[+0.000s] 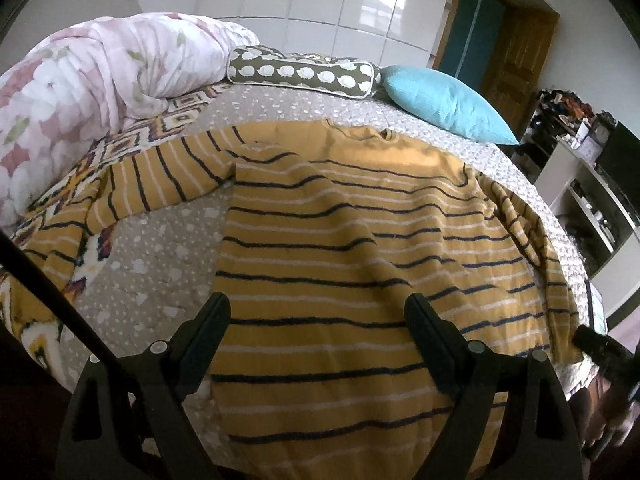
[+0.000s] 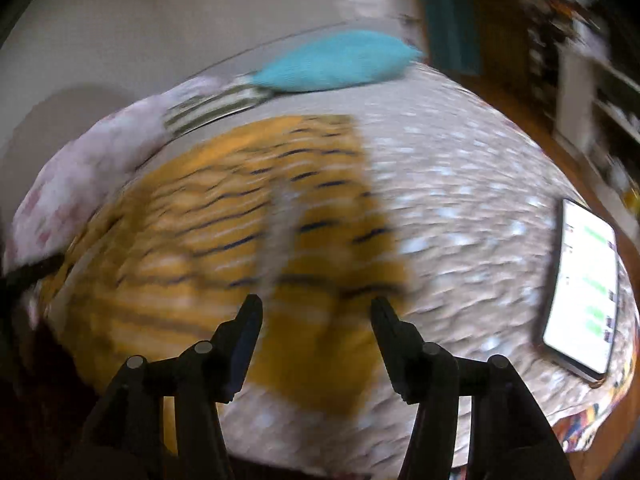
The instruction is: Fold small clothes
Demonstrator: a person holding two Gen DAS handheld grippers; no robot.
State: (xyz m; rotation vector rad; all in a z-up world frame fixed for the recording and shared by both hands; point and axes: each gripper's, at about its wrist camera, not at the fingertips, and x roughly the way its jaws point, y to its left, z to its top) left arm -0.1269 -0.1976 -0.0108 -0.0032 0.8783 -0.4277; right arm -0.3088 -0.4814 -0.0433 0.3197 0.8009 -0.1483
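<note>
A mustard sweater (image 1: 340, 220) with dark and white stripes lies flat on the bed, collar at the far end. Its left sleeve (image 1: 160, 176) stretches out to the left. The right sleeve (image 1: 532, 240) lies bunched along the body's right edge. My left gripper (image 1: 318, 300) hovers over the lower body of the sweater, jaws wide open and holding nothing. The right wrist view is motion-blurred. There the sweater (image 2: 224, 216) fills the left half, and my right gripper (image 2: 317, 301) stands open above its lower right corner with no cloth between the fingers.
The grey dotted bedspread (image 1: 160, 256) covers the bed. A floral duvet (image 1: 80, 92), a patterned bolster (image 1: 304, 72) and a blue pillow (image 1: 448, 104) lie at the head. A lit phone (image 2: 584, 292) rests on the bed's right side. White shelves (image 1: 580, 184) stand beyond the right edge.
</note>
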